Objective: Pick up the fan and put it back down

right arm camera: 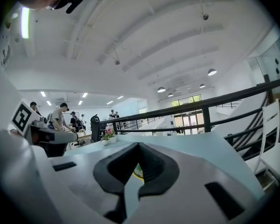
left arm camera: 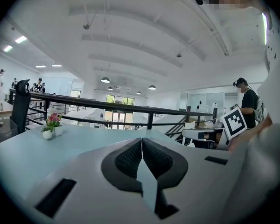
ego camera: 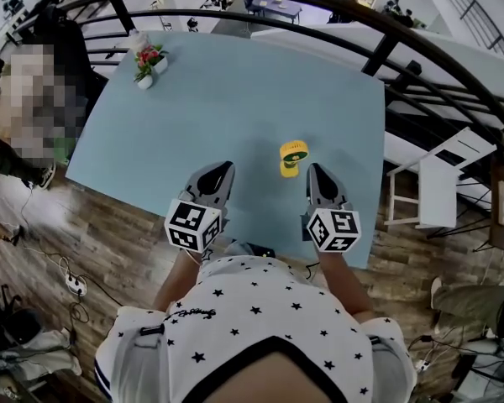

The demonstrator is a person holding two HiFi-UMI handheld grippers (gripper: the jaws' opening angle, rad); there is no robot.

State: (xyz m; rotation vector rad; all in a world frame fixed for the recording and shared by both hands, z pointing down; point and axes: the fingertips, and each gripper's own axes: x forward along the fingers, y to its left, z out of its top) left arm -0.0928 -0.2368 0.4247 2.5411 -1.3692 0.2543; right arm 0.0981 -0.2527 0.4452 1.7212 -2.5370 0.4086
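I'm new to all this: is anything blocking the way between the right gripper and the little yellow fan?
Nothing visible. Only bare table separates the right gripper from the fan; the flower pots stand far off near its corner.

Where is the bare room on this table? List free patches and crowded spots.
Free: the wide middle of the blue table, between the flower pots at its far left corner and the yellow fan; also the far right beyond the fan. Crowded: the near edge, where left gripper and right gripper flank the fan.
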